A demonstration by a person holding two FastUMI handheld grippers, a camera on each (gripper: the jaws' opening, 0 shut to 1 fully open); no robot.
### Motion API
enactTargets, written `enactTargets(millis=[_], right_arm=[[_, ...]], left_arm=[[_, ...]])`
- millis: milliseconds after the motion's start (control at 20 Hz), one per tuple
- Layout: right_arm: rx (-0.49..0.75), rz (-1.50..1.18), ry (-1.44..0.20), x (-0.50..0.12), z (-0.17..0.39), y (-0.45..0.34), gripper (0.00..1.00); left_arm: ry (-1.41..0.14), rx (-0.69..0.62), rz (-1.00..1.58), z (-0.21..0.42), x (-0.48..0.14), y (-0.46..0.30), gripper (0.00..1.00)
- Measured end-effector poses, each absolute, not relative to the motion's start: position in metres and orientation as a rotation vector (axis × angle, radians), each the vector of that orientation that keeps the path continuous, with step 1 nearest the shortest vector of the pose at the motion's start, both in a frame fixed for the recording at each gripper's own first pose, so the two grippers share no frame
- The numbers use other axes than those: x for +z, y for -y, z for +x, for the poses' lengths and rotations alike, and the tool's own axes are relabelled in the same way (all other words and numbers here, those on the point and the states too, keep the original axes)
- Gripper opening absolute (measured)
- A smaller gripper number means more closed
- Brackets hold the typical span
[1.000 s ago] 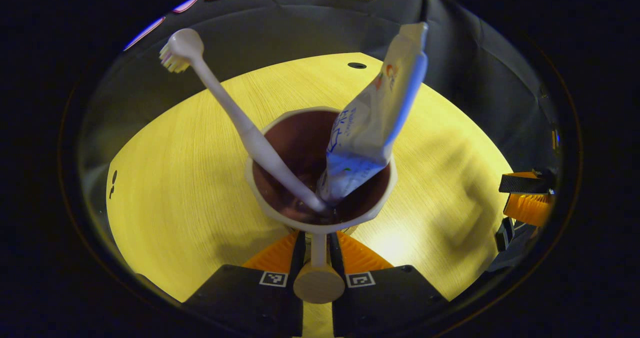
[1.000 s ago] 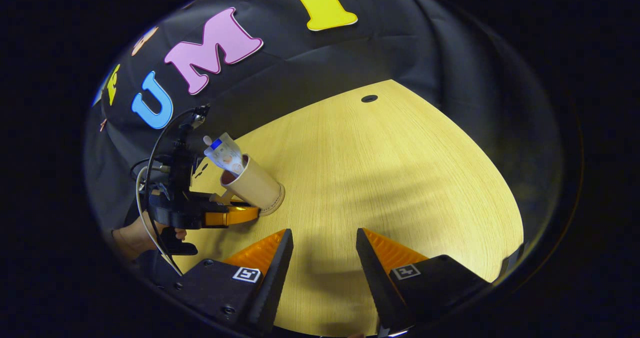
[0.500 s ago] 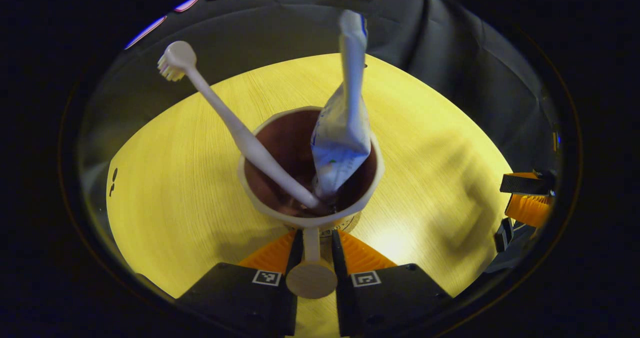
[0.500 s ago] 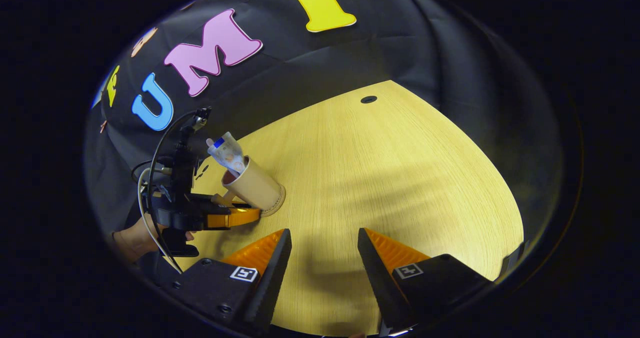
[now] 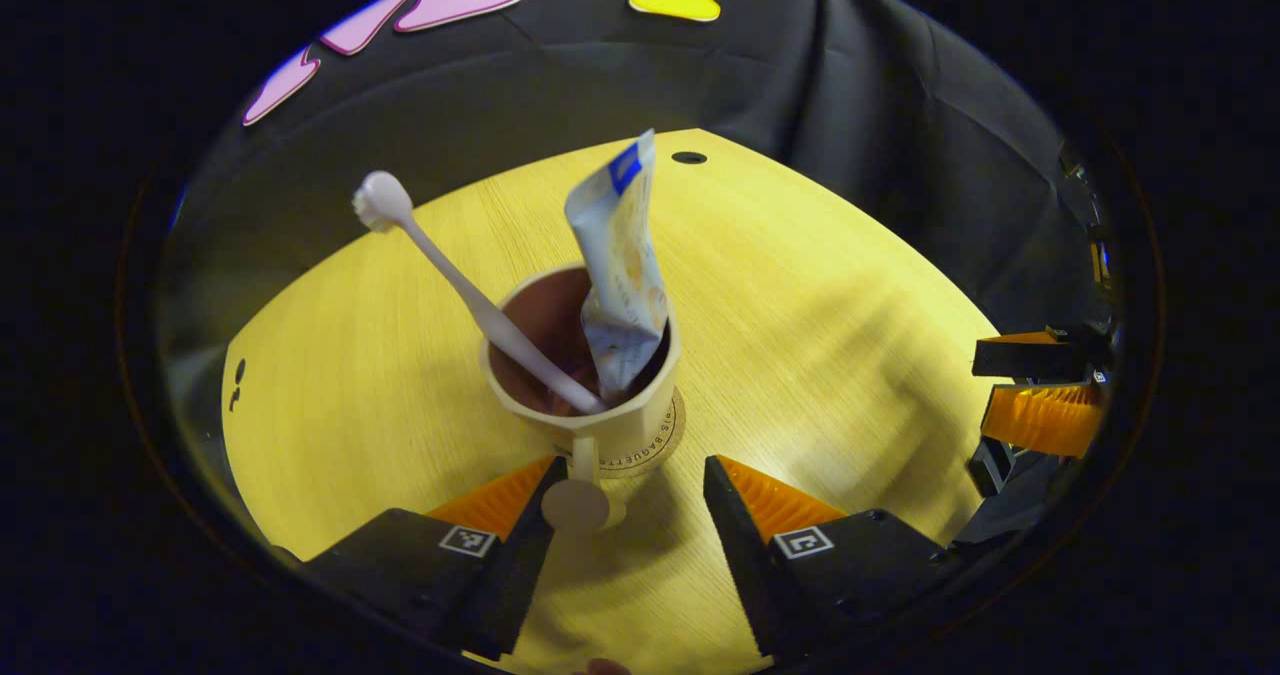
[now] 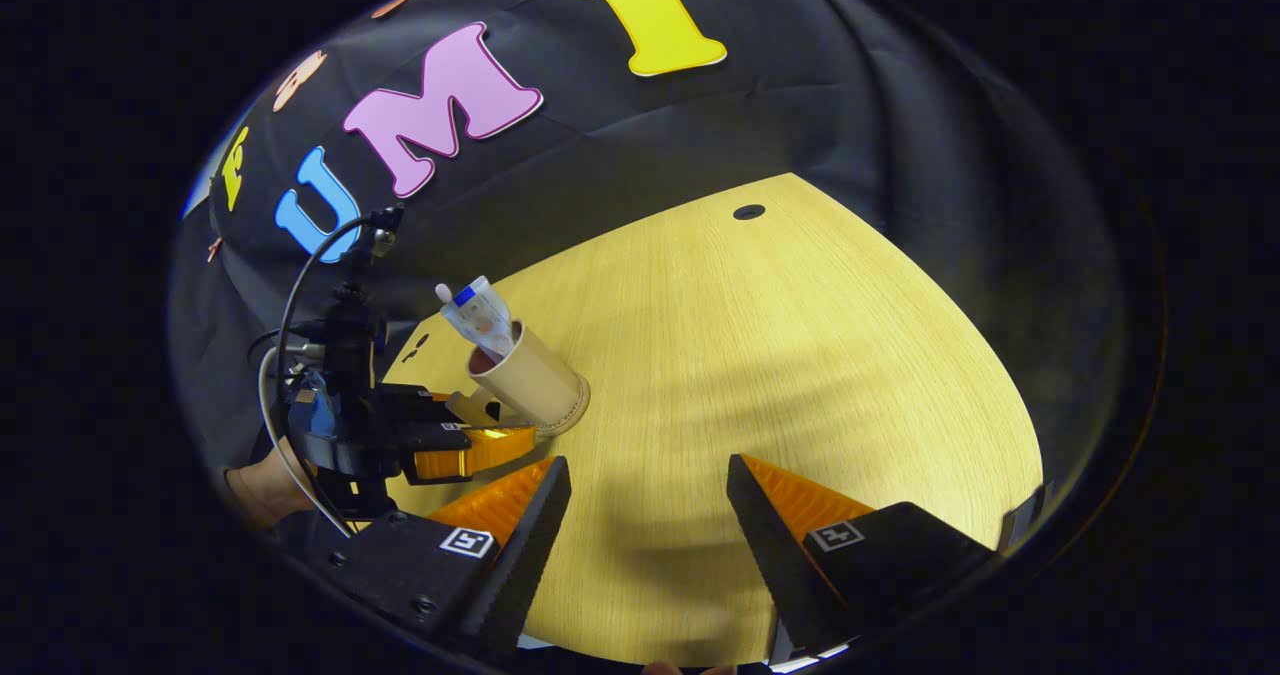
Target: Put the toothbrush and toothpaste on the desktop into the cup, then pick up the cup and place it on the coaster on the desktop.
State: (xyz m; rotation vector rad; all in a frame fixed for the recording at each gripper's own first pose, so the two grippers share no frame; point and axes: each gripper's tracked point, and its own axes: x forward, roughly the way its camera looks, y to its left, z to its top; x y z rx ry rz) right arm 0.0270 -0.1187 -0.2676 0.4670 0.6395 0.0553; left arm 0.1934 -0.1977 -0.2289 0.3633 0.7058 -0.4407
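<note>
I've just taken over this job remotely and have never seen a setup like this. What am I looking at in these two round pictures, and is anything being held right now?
There is no robot arm here: a person holds a two-finger gripper in each hand, and each carries a camera looking forward along its own fingers.

In the left gripper view, the left gripper is open, its fingers on either side of the cup's handle. The cup stands on a round coaster on the wooden desk. A toothbrush and a toothpaste tube lean inside the cup.

In the right gripper view, the right gripper is open and empty above bare desk. Farther off to its left, that view shows the same cup, the left gripper and the hand holding it.

Nothing is gripped at this moment.
</note>
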Motion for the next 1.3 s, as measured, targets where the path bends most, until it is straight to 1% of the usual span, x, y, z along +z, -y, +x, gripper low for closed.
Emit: enactTargets(millis=[100,200,550,600,650,700,1000,1250,1300], right_arm=[[0.061,0.46,-0.627,-0.259,0.025,0.116,0.98],[0.07,0.455,-0.615,-0.25,0.024,0.111,0.98],[0.104,0.417,-0.598,-0.218,0.012,0.081,0.98],[0.112,0.413,-0.593,-0.212,0.011,0.074,0.98],[0.125,0.408,-0.588,-0.207,0.011,0.066,0.98],[0.133,0.397,-0.582,-0.2,0.01,0.058,0.98],[0.189,0.35,-0.554,-0.172,0.009,0.011,0.98],[0.2,0.323,-0.547,-0.163,0.008,-0.011,0.98],[0.199,0.319,-0.545,-0.162,0.007,-0.014,0.98]], left_arm=[[-0.664,-0.432,0.372,0.181,-0.212,0.195,0.91],[-0.625,-0.414,0.372,0.167,-0.196,0.189,0.94],[-0.509,-0.353,0.27,0.105,-0.142,0.149,0.94],[-0.502,-0.343,0.257,0.097,-0.138,0.143,0.9],[-0.498,-0.336,0.243,0.088,-0.134,0.136,0.93],[-0.492,-0.329,0.232,0.081,-0.131,0.128,0.93],[-0.47,-0.304,0.191,0.06,-0.125,0.101,0.94],[-0.454,-0.297,0.17,0.044,-0.116,0.08,0.93],[-0.453,-0.296,0.168,0.043,-0.115,0.077,0.9]])
